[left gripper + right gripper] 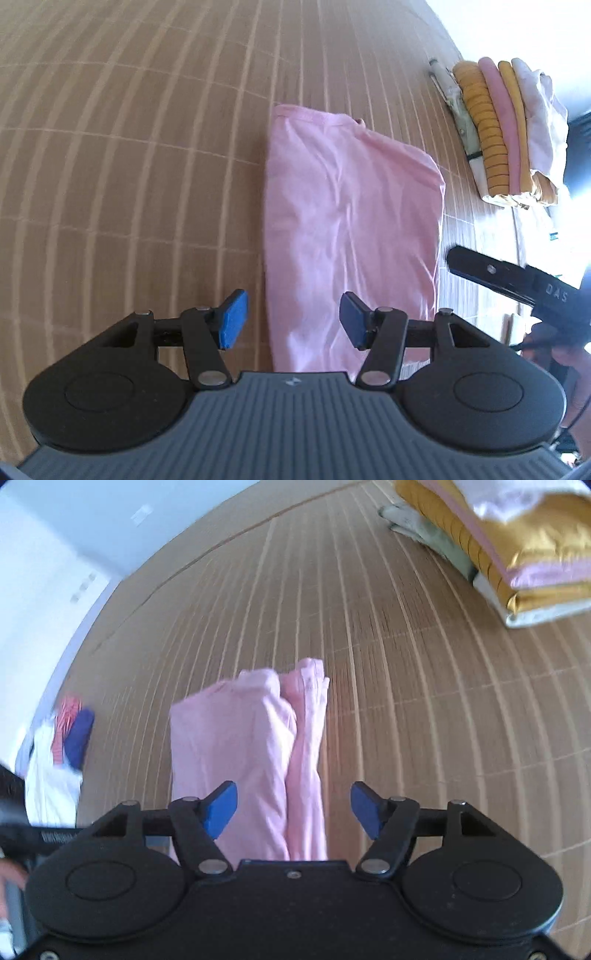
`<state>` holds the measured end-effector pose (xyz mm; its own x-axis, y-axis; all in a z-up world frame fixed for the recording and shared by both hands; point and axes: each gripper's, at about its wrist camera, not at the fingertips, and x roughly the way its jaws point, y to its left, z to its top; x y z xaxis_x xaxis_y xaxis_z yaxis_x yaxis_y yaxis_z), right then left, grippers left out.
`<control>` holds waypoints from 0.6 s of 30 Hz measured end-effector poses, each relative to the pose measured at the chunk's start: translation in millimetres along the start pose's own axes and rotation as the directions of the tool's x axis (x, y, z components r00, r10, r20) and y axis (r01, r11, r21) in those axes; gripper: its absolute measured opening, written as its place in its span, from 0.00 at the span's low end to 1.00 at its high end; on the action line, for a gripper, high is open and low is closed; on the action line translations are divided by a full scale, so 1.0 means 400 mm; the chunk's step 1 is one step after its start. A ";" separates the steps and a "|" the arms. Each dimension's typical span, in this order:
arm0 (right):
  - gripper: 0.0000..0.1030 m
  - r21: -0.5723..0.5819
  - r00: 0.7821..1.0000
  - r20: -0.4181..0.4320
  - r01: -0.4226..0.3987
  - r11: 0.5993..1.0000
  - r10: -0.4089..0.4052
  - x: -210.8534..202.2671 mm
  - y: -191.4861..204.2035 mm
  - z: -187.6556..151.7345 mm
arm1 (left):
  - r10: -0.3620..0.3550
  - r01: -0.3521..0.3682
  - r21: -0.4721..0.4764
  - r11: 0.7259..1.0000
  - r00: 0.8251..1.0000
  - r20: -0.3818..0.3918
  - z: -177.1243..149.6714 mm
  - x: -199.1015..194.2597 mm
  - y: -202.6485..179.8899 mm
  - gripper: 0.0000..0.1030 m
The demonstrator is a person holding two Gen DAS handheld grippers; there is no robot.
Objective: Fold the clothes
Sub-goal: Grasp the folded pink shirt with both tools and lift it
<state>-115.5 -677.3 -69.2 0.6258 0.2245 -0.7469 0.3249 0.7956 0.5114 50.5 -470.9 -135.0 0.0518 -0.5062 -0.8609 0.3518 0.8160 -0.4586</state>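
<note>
Pink garment [351, 229], folded into a long narrow strip, lies flat on the tan striped mat [129, 166] directly ahead of both tools you hold. Your left gripper [293, 319] hovers over the strip's near end with its blue pads [232, 319] spread wide apart and nothing between them; one pad sits over bare mat, the other over the pink cloth. Your right gripper [293, 810] is likewise spread, its blue pads [221, 808] standing apart with the cloth visible beneath the gap but not pinched. From the right wrist view, the garment [251, 753] shows two lengthwise folds lying side by side, the far end bunched and slightly raised. In the left wrist view a black finger of the right gripper [491, 271] reaches in from the right edge, just beside the strip's right border, though you cannot tell whether it touches the fabric. A stack of folded clothes [506, 129] in mustard, pink and white rests on the mat well beyond the garment, toward the far right; it appears again at the top right of the right wrist view [517, 554]. A loose heap of clothes [59, 753] in white, red stripe and dark blue lies at the mat's left edge near the pale wall [55, 535].
</note>
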 end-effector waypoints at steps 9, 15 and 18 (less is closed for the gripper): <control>0.60 0.120 0.999 0.019 -0.044 0.992 0.042 0.078 -0.019 0.034 | -0.050 0.052 0.084 0.995 0.998 -0.031 0.059 0.048 -0.021 0.59; 0.52 0.164 0.999 0.024 -0.046 0.985 0.042 0.087 -0.020 0.026 | -0.035 0.039 0.111 0.993 0.999 -0.042 0.070 0.055 -0.018 0.37; 0.24 0.209 0.999 0.019 -0.035 0.977 0.032 0.089 -0.039 0.016 | -0.049 0.052 0.058 0.997 0.998 -0.046 0.073 0.059 0.004 0.32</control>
<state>-93.5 -685.2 -101.0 0.6490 0.2394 -0.7222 0.4440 0.6516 0.6150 79.5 -489.8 -149.6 -0.0087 -0.5323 -0.8465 0.4075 0.7712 -0.4891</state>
